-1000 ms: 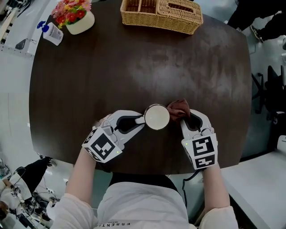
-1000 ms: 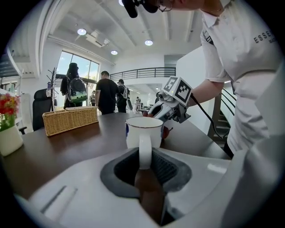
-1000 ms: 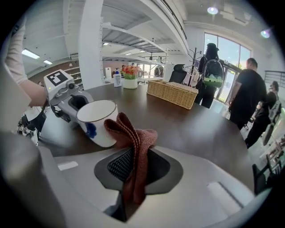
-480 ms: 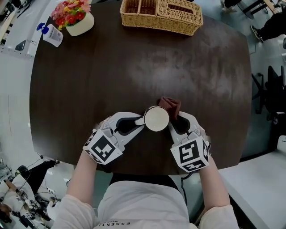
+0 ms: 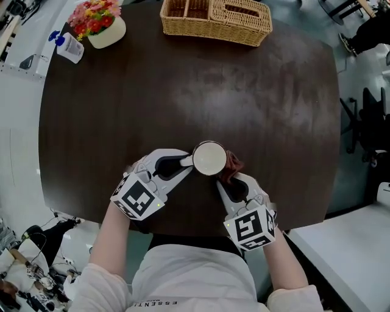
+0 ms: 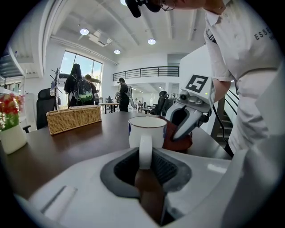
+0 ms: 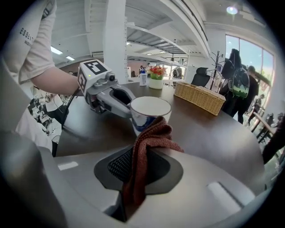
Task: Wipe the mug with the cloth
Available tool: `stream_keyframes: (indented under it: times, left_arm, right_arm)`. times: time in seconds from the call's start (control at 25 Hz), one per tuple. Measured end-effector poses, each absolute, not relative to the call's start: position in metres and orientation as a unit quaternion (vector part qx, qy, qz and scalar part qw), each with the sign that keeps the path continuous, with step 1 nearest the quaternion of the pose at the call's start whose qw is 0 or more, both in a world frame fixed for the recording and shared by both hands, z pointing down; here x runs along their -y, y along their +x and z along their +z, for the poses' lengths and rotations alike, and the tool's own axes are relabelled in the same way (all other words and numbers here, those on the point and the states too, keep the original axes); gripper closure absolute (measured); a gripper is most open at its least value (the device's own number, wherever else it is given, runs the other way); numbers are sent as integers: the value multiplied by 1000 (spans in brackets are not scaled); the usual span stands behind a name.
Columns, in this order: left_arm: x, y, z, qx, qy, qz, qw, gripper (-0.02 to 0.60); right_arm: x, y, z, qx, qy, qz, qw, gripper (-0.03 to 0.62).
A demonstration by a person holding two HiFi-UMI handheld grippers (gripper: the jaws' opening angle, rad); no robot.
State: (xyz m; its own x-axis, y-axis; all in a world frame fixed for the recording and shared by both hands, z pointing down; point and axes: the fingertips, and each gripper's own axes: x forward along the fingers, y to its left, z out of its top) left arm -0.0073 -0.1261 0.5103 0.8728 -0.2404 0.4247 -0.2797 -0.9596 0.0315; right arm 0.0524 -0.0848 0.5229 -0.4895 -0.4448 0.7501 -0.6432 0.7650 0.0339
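Note:
A white mug (image 5: 209, 158) stands upright on the dark table (image 5: 183, 91) near its front edge. My left gripper (image 5: 184, 162) is shut on the mug's handle (image 6: 145, 150) from the left. A reddish-brown cloth (image 5: 231, 170) is pressed against the mug's right front side, and my right gripper (image 5: 226, 181) is shut on it. In the right gripper view the cloth (image 7: 149, 142) hangs between the jaws and touches the mug (image 7: 148, 112). In the left gripper view the cloth (image 6: 174, 136) shows behind the mug (image 6: 148, 131).
A wicker basket (image 5: 216, 18) stands at the table's far edge. A white pot of flowers (image 5: 99, 22) and a small pump bottle (image 5: 68, 45) sit at the far left corner. Chairs (image 5: 365, 122) stand to the table's right.
My right gripper has swung the cloth around the mug, from its far right side toward its near right side. The left gripper and mug have barely moved.

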Motion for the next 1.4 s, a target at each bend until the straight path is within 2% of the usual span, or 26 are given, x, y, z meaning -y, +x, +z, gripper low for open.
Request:
stream_keyframes:
  times: [0.28,0.52,0.72,1.04,1.4]
  left_arm:
    - [123,-8,511,87,967,237,25,508]
    - [128,-11,509,44,967,249,22,508]
    - [134,-11,508,46,966,251,28,508]
    - [162,-26,509,137,957,251,40,508]
    - [166,-27,508,154,954,249,59,508]
  right_arm:
    - [90,76,510,864,324,142,359,510]
    - [158,95,486,877,316,63,356,510]
    - [191,63,492,908,210,16,364,510]
    - [209,6,509,930,-5,-19,367,510]
    - [193,-6,512,845,-214,-255,418,513]
